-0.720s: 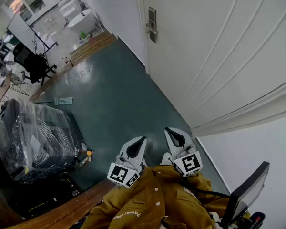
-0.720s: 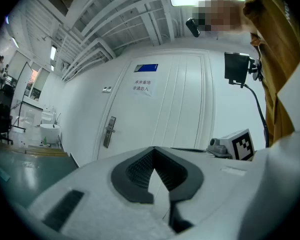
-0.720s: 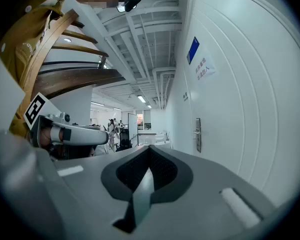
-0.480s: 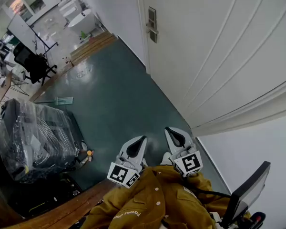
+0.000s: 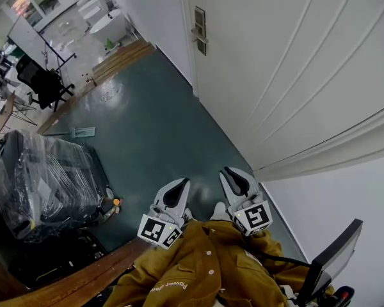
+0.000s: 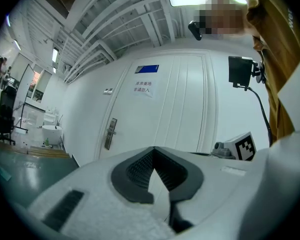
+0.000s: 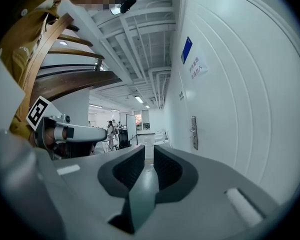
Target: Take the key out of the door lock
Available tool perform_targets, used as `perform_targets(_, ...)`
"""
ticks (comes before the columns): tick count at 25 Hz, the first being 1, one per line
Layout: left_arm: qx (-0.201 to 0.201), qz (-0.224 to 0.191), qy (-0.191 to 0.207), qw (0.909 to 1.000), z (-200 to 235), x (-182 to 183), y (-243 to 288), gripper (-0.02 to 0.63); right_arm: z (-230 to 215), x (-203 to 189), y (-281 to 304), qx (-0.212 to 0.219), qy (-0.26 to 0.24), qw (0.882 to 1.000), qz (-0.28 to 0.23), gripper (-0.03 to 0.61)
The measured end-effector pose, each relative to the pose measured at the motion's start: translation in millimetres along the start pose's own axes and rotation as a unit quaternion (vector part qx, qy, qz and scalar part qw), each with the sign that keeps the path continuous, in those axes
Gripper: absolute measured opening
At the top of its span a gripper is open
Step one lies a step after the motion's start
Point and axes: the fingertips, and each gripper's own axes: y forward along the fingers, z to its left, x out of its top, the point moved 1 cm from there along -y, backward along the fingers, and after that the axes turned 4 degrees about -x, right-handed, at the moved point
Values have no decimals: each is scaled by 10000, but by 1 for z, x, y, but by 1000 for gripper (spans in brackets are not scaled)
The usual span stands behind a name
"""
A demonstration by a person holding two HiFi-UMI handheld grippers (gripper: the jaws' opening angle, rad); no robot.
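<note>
The white door (image 5: 281, 62) fills the right of the head view, with its metal lock plate and handle (image 5: 199, 29) far up the hall. The plate also shows in the left gripper view (image 6: 110, 133) and the right gripper view (image 7: 194, 132). A key is too small to make out. My left gripper (image 5: 181, 183) and right gripper (image 5: 230, 171) hang low near my yellow jacket (image 5: 198, 267), far from the lock. The left jaws meet at the tips with nothing between them. The right jaws stand a narrow gap apart, holding nothing.
A plastic-wrapped black case (image 5: 48, 184) sits on the teal floor (image 5: 147, 126) at left. An office chair (image 5: 41, 85) stands farther off. A wooden ledge (image 5: 70, 280) runs near my feet. A black screen (image 5: 329, 261) stands at lower right. Paper signs (image 6: 144, 79) hang on the door.
The view has shifted a little, so the lock plate sits slightly higher and further left. My left gripper has dropped slightly down and left. The right gripper has barely moved.
</note>
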Motion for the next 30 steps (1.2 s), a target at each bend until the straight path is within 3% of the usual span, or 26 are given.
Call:
perform_targets(5,207,-83,114,9997,-2,4,11,-3,-21,-5,-5,66,-15,10000,20,61)
perform_targets(14,442,-113,-145,9989,25,3,29,-3,-38,-17,27,152,55,9994,300,52)
perform_targets(21,551,-152,-324,9978,132,19,56,-3,-46,-8,134,99,133,9996,241,40)
perform_targets(30,139,-223,-343,9991,260,76,103,-3,-57,29,277,-176,-13,9998,127,23)
